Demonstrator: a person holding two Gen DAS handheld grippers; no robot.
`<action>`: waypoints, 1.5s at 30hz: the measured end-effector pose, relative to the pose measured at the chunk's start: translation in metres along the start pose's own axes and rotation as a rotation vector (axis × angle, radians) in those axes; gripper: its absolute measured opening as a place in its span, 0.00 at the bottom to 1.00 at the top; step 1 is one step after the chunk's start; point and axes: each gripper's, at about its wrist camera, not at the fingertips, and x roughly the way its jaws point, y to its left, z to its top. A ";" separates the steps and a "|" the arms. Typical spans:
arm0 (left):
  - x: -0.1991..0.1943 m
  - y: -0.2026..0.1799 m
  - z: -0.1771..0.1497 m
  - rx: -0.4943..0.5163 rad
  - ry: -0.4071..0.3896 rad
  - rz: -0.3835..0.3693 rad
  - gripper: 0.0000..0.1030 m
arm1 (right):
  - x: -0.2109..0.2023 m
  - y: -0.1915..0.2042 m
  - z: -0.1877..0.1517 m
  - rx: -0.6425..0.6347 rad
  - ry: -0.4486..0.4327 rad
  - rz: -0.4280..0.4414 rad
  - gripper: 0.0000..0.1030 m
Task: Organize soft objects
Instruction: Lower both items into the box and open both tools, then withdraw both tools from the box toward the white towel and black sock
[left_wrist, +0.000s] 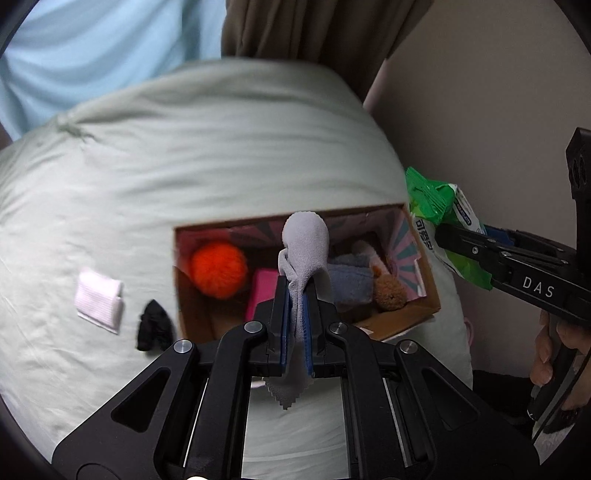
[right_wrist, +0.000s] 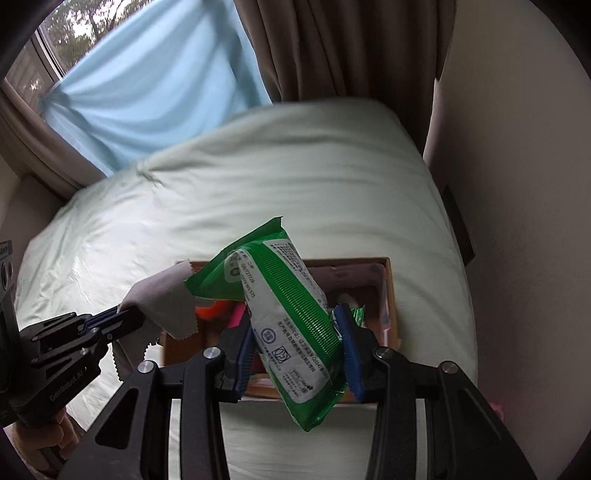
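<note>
Left tool (left_wrist: 295, 295) clamped on grey cloth (left_wrist: 304, 240), right tool (right_wrist: 299, 347) pinching green wipes pack (right_wrist: 291, 295), both above cardboard box (left_wrist: 424, 314) on bed (left_wrist: 221, 147). Best lowered inside box walls before release, clear of orange pom-pom (left_wrist: 218, 269).

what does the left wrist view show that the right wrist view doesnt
Only the left wrist view shows the folded pink cloth and the black fabric piece lying on the bed, plus the brown plush in the box. Only the right wrist view shows the window and the printed back of the green packet. Both show the cardboard box, the grey cloth pinched in the left gripper, and the right gripper shut on the packet.
</note>
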 end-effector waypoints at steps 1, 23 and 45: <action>0.013 -0.003 0.003 -0.005 0.020 0.003 0.05 | 0.007 -0.007 0.000 -0.003 0.011 0.000 0.37; 0.099 0.002 -0.001 0.007 0.210 0.075 1.00 | 0.087 -0.060 -0.003 0.084 0.142 0.010 0.99; -0.025 0.008 -0.008 0.003 0.028 0.123 1.00 | -0.018 0.001 0.001 0.033 -0.019 0.014 0.99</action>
